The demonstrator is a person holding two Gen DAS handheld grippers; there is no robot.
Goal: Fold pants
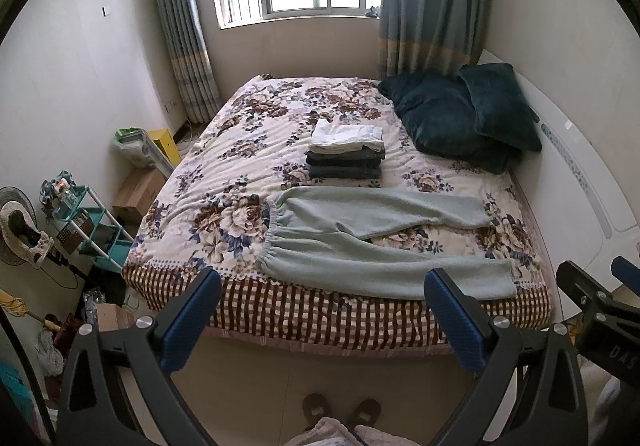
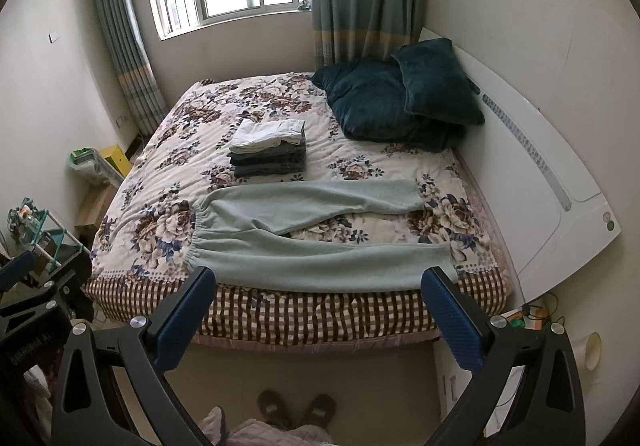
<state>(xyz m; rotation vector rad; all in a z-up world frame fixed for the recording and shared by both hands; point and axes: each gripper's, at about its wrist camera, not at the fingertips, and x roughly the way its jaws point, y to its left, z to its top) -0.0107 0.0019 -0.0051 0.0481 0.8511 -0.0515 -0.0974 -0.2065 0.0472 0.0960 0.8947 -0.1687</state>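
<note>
Both grippers hang in the air in front of the bed, above the floor, touching nothing: the left gripper (image 1: 322, 302) has its blue fingers spread wide apart with nothing between them, and the right gripper (image 2: 318, 300) beside it is spread just as wide and just as empty. Going from left to right across the room, a teal shelf rack (image 1: 94, 224) stands by the left wall, then comes the bed (image 1: 224, 181) with its flowered cover. On the near part of the bed lie the pale green pants (image 1: 384, 242), flat, waistband to the left and both legs running to the right, slightly parted. Just behind them sits a stack of folded clothes (image 1: 346, 151). Two dark teal pillows (image 1: 468, 113) lean at the right, against the white headboard (image 1: 576, 181). Below the grippers, the person's slippers (image 1: 340, 412) stand on the floor.
</note>
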